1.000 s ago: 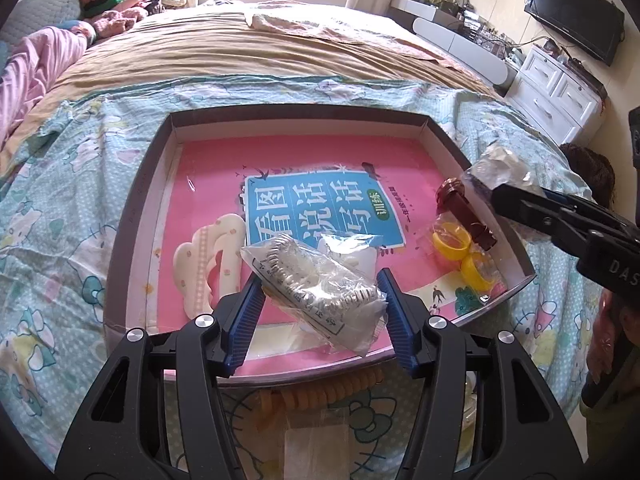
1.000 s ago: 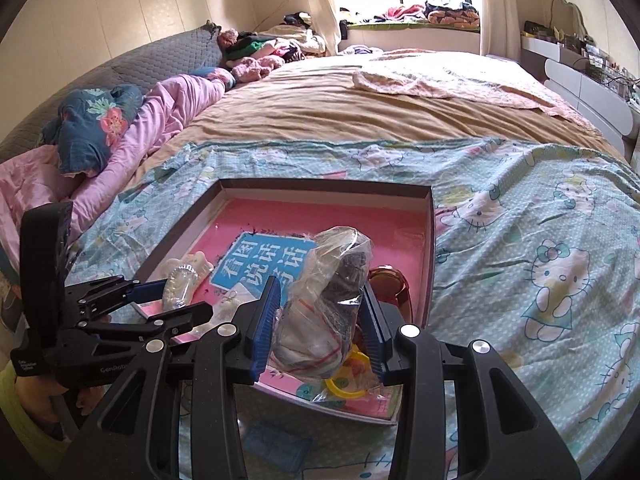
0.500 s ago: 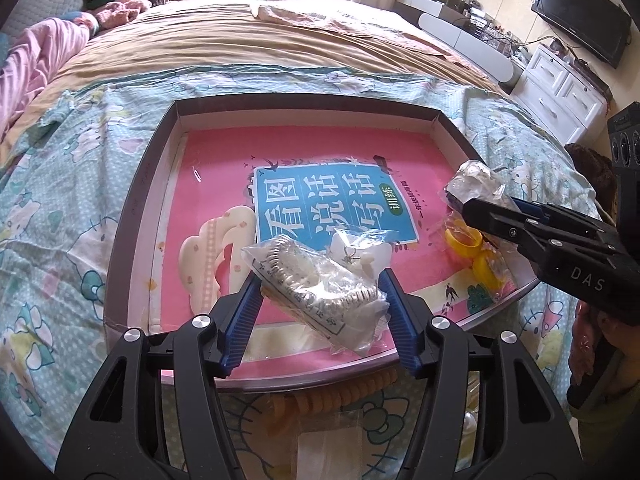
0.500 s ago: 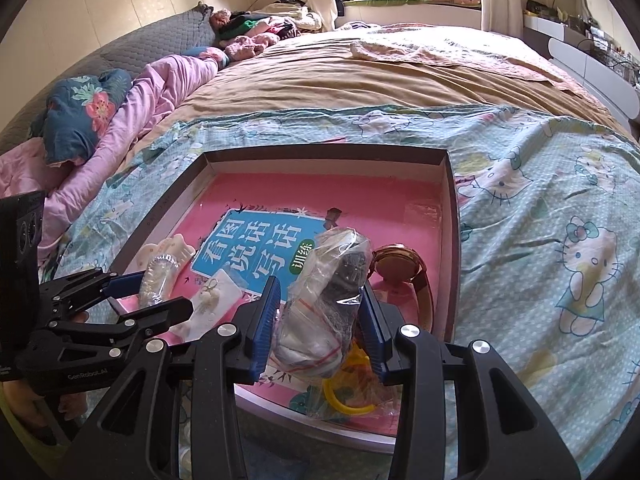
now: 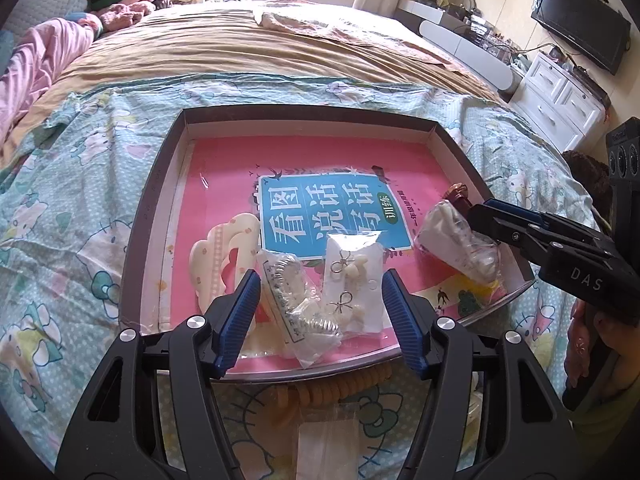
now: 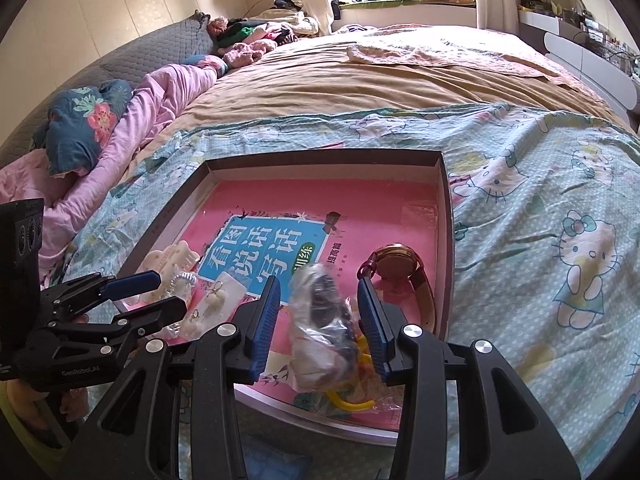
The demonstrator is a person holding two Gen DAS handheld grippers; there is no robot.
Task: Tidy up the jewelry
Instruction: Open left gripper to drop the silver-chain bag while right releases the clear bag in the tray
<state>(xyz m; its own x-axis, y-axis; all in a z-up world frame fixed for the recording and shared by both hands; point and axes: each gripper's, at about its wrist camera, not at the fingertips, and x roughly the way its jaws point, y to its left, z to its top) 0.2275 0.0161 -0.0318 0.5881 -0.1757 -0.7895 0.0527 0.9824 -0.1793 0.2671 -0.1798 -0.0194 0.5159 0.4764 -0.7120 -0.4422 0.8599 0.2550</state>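
A shallow dark-rimmed box (image 5: pixel 160 184) with a pink floor lies on the bed. My left gripper (image 5: pixel 320 316) is open over its near edge; a clear bag with a silver chain (image 5: pixel 304 316) lies loose between the fingers, beside a white earring card (image 5: pixel 354 280) and a cream hair clip (image 5: pixel 224 252). My right gripper (image 6: pixel 320 320) is open around a clear bag with dark jewelry (image 6: pixel 324 332) that rests in the box. A gold watch (image 6: pixel 400 268) and yellow rings (image 6: pixel 350 402) lie by it.
A Hello Kitty blanket (image 6: pixel 560 240) covers the bed around the box. A tan coil hair tie (image 5: pixel 332 392) and a small clear bag (image 5: pixel 326 440) lie on the blanket in front of the box. Pillows and clothes sit at the far left. White drawers (image 5: pixel 560 96) stand at the right.
Both grippers moved down into the box and opened. The chain bag and the dark-jewelry bag were let go and now rest on the box floor.
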